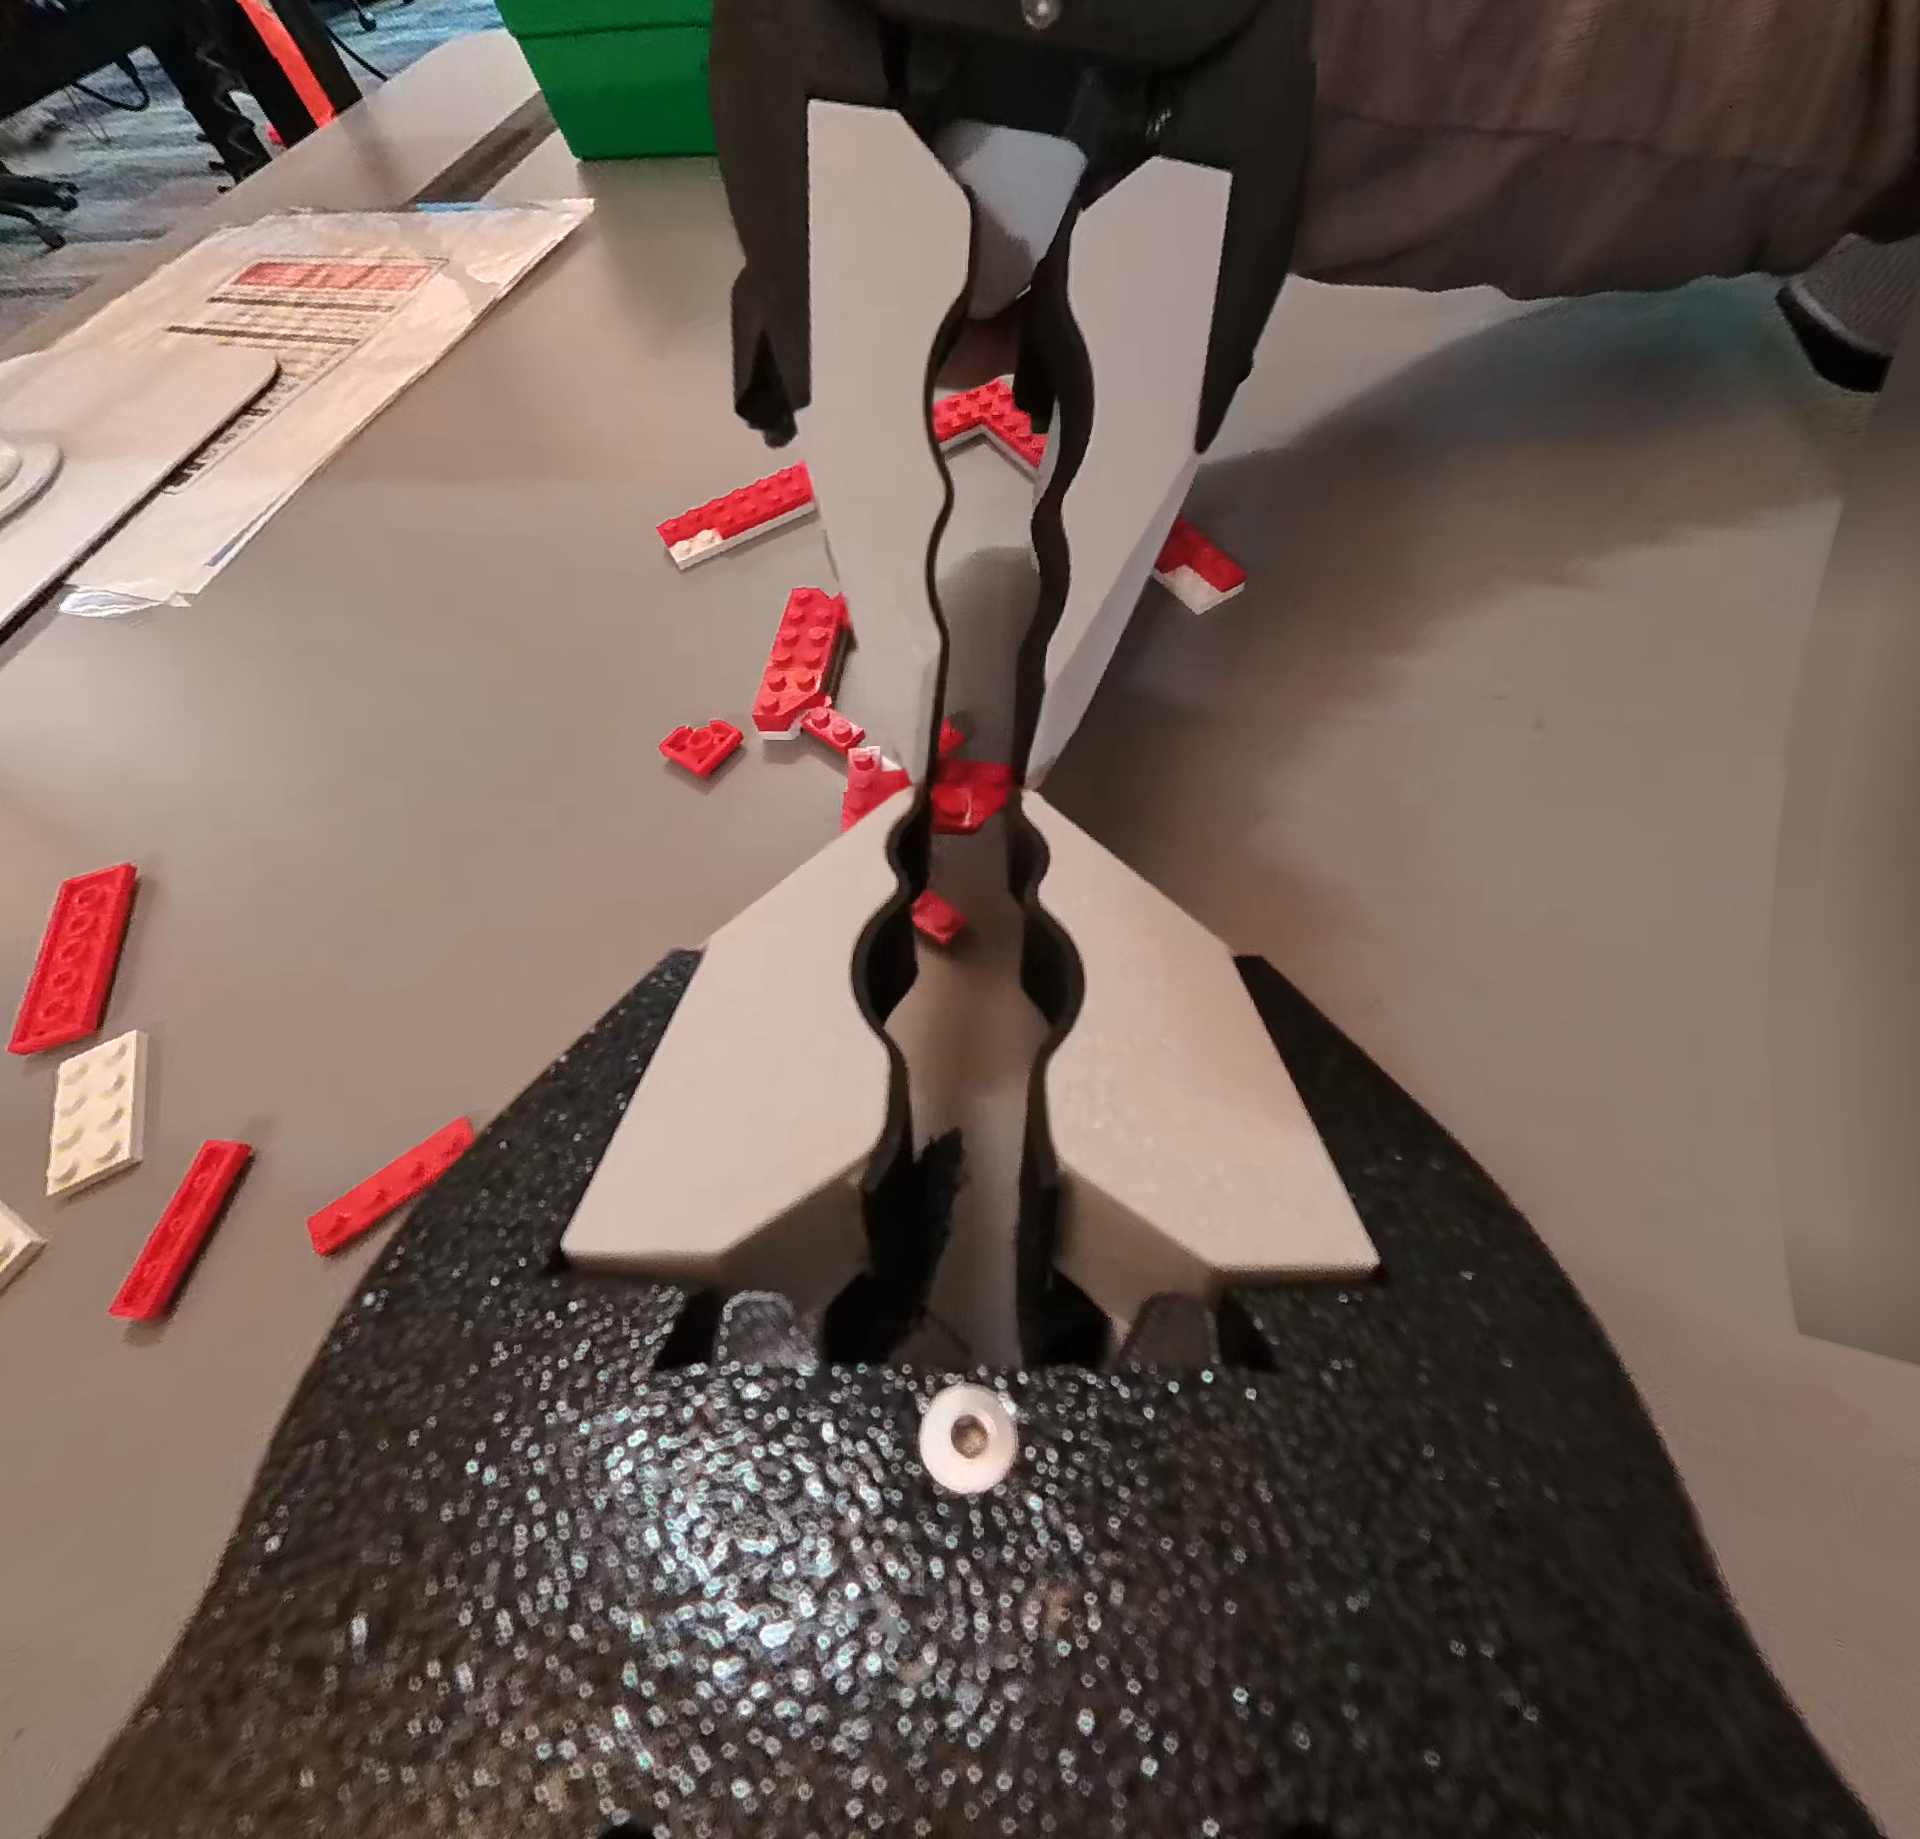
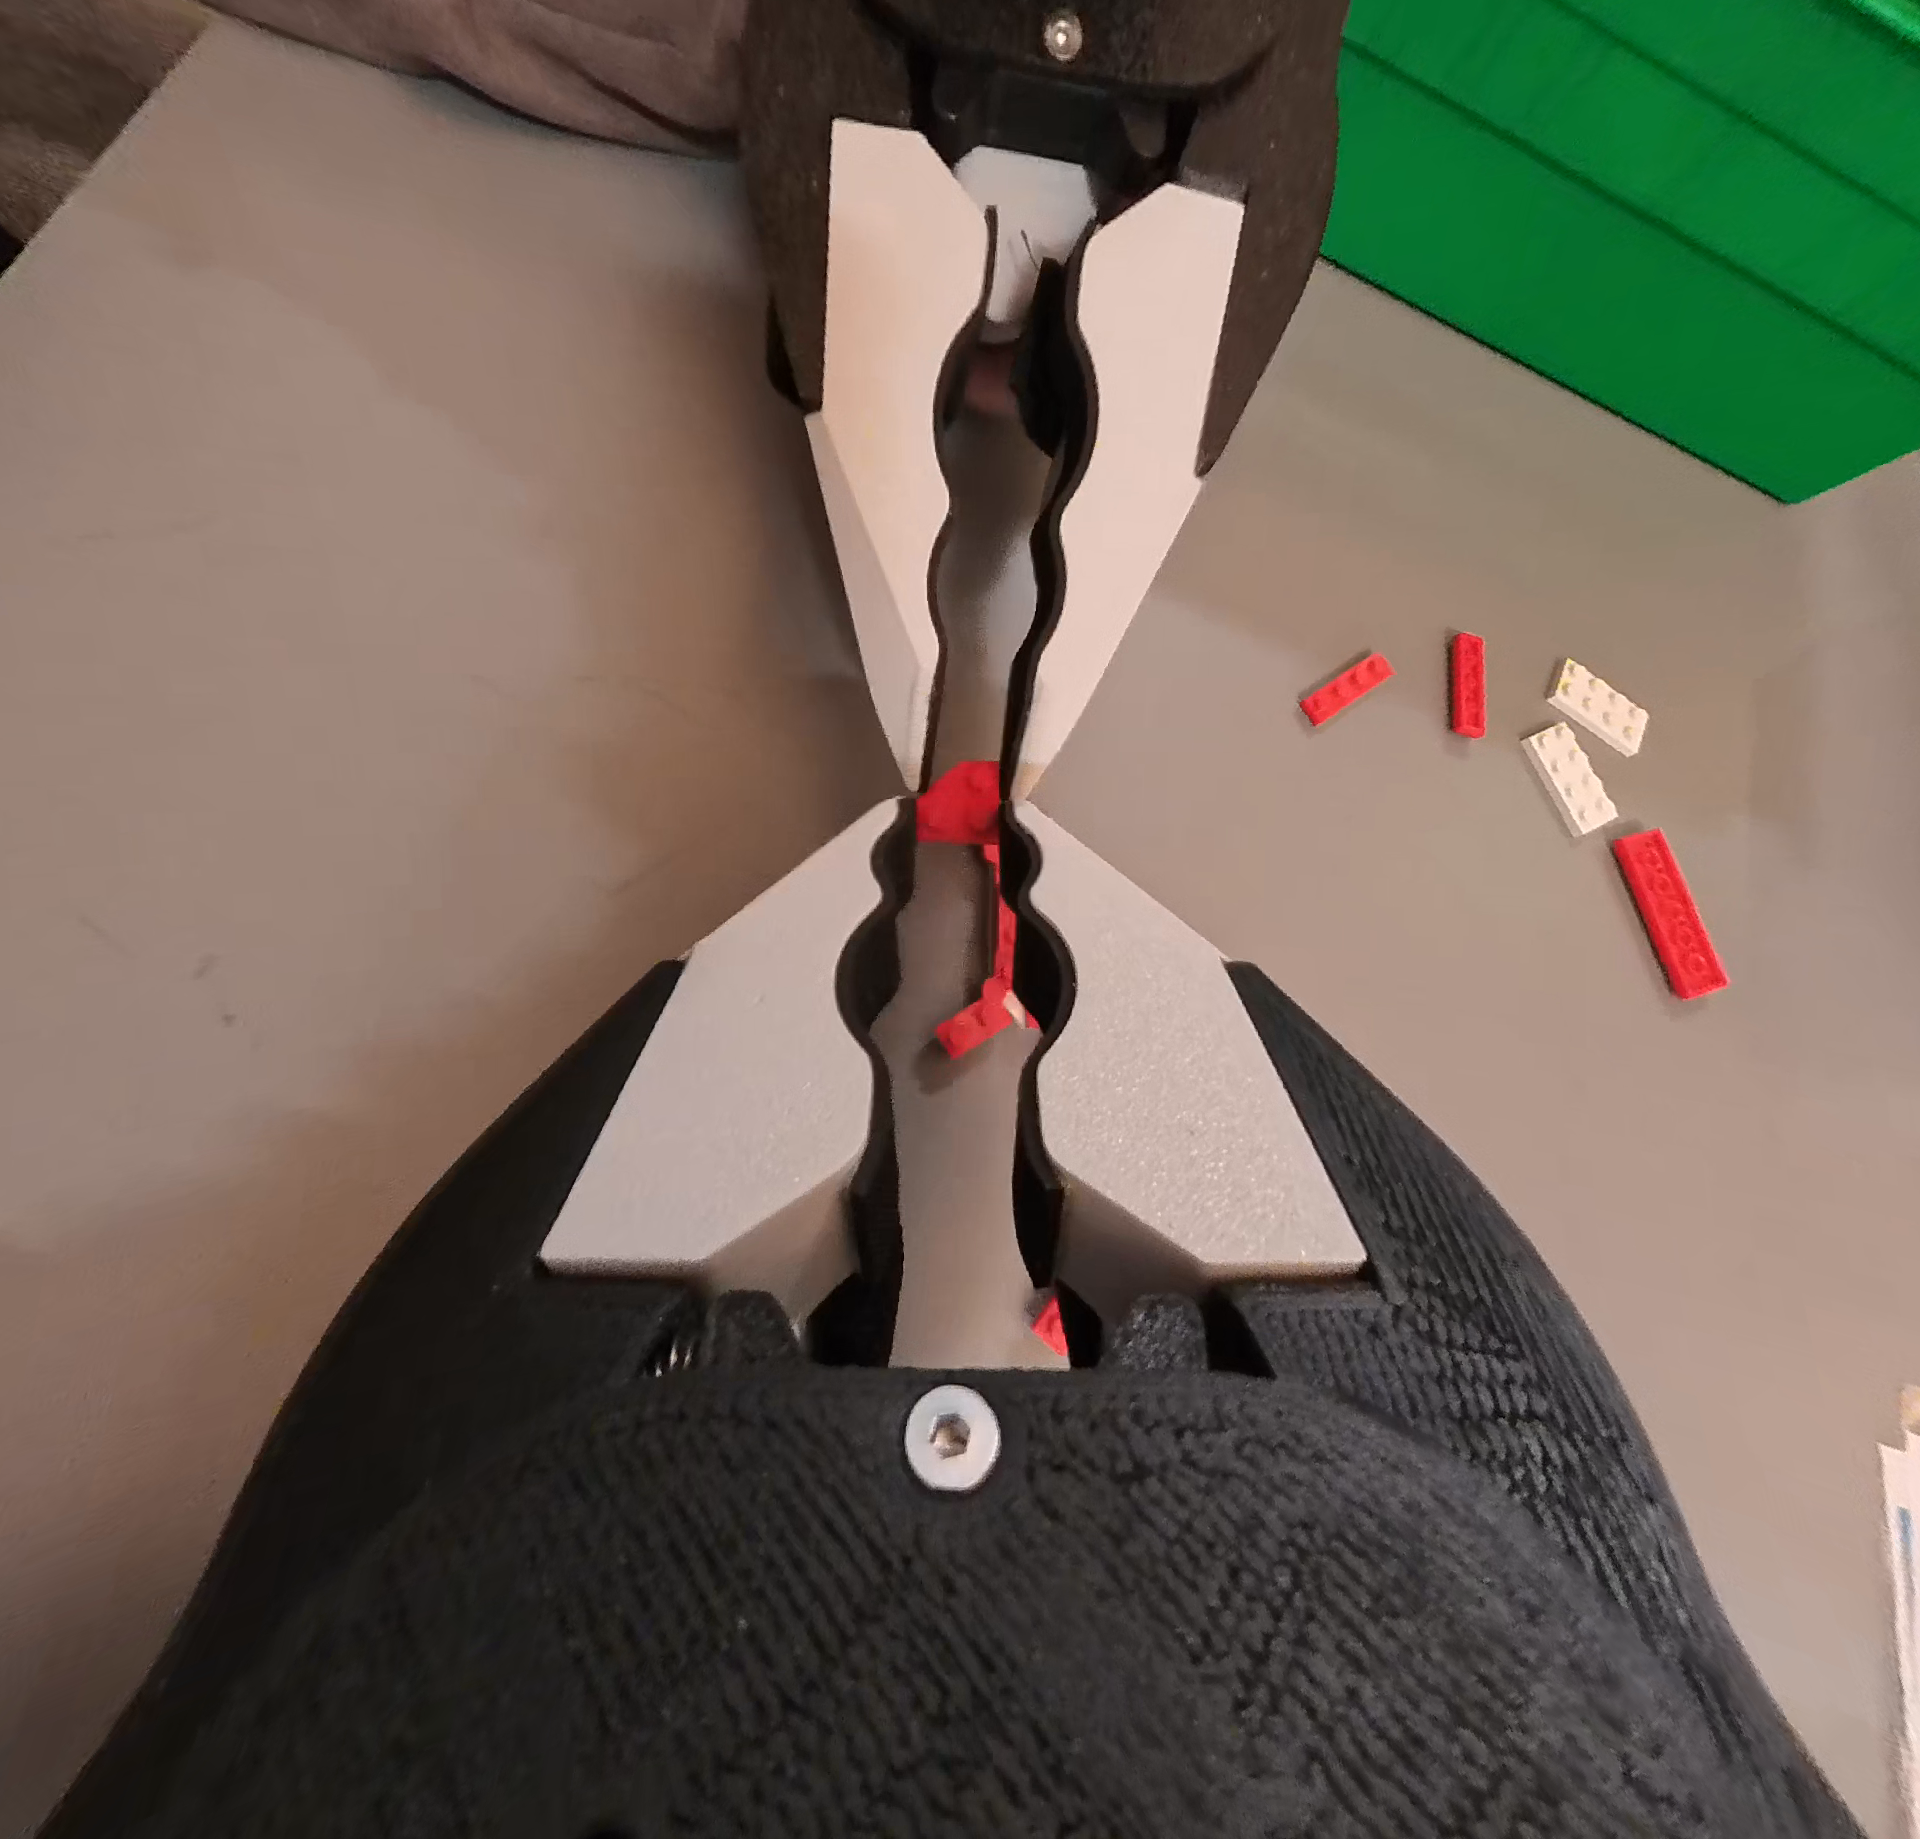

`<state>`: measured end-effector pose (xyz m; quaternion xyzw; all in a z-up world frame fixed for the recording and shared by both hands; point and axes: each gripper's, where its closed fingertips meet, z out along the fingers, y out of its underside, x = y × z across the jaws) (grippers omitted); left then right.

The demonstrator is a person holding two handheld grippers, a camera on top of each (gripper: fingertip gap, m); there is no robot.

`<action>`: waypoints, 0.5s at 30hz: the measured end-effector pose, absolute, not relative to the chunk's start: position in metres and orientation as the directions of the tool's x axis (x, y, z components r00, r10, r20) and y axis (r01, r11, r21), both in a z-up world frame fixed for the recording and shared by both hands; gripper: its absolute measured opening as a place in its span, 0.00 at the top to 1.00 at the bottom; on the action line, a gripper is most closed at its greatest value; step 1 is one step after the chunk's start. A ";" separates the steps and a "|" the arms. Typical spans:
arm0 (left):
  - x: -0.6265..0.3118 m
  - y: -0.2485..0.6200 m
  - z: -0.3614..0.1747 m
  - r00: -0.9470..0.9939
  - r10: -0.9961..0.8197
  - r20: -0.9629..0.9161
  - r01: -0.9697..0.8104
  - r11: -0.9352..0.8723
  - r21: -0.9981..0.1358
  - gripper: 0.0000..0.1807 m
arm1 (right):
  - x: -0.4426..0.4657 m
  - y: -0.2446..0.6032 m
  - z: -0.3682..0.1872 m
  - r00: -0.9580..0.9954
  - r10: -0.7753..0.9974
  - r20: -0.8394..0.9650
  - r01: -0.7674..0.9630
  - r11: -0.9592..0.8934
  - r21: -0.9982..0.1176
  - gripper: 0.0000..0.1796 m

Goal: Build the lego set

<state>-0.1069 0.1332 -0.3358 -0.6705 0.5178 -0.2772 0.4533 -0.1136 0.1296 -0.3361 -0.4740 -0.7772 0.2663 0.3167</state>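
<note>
Two pairs of tongs are meeting tip to tip over a grey tabletop (image 1: 1455, 854), both pinching the same small red piece (image 2: 961, 802) between them. The left tongs (image 1: 966, 802) are reaching in from the near edge of the left wrist view, the right tongs (image 2: 961, 807) from the near edge of the right wrist view; each pair is clenched narrowly on the piece, with only the piece's width left between the tips. The piece is hanging just above the tabletop, its studs facing up toward the right wrist camera. It looks roughly as wide as it is long, with one corner cut off, so no clear long axis is showing.

The build appears to be at an early-to-middle stage. Several red-on-white strips (image 1: 743, 516) are already joined and lying beyond the tongs, along with a red stacked section (image 1: 800, 672) near the tips. Much is still loose: a long red plate (image 1: 75, 958), a white plate (image 1: 99, 1114) and two thin red bars (image 1: 182, 1228) are lying well apart to the left, studs down on some. A clear bag with printed paper (image 1: 312, 335) is lying at the far left, and a green bin (image 1: 592, 33) is standing at the back. Whether the held piece is being attached or just handed over cannot be told.
</note>
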 end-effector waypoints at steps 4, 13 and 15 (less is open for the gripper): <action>-0.109 0.134 -0.339 0.309 -0.947 -0.091 -0.462 -0.066 -0.884 0.94 | -0.115 0.129 -0.338 -0.350 0.907 0.234 0.563 0.403 -0.722 0.92; -0.120 0.144 -0.345 0.365 -0.928 -0.080 -0.477 -0.113 -0.872 0.95 | -0.108 0.150 -0.361 -0.306 0.939 0.155 0.668 0.328 -0.668 0.84; -0.121 0.145 -0.344 0.370 -0.926 -0.072 -0.466 -0.118 -0.877 0.95 | -0.106 0.154 -0.368 -0.311 0.941 0.135 0.696 0.322 -0.641 0.84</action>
